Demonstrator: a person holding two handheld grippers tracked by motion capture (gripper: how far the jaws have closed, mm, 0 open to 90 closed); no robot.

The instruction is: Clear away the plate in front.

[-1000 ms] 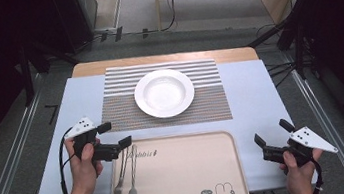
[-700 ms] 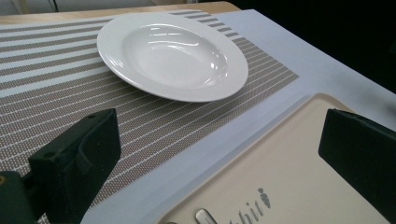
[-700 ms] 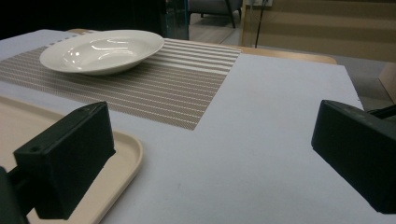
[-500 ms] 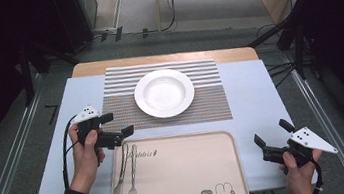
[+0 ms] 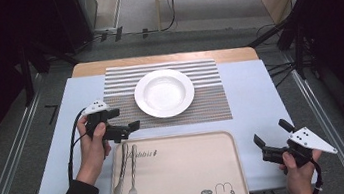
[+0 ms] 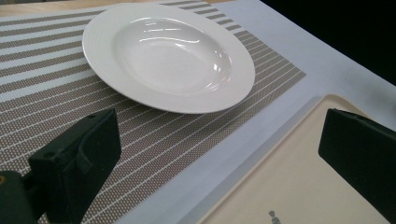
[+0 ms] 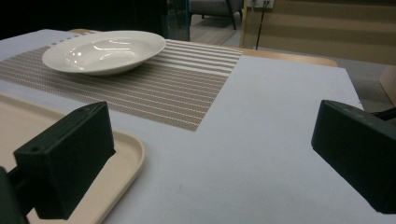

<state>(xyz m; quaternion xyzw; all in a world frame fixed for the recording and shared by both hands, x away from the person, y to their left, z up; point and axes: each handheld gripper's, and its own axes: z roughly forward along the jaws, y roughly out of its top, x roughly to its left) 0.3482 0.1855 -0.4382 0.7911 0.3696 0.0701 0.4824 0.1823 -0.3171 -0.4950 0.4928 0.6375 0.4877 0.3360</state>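
We see the beige plastic tray cut off at the bottom edge of the high view; its print reads approx. "Rabbit", w/ a small rabbit drawing, hard to read. The round white ceramic plate sits on the striped grey placemat. The metal knife & metal fork lie at the tray's left side. Left gripper hovers just above them, jaws apart. Right gripper, jaws apart too, is beside the tray's right edge.

left gripper: jaws wide apart | right gripper: jaws wide apart, low
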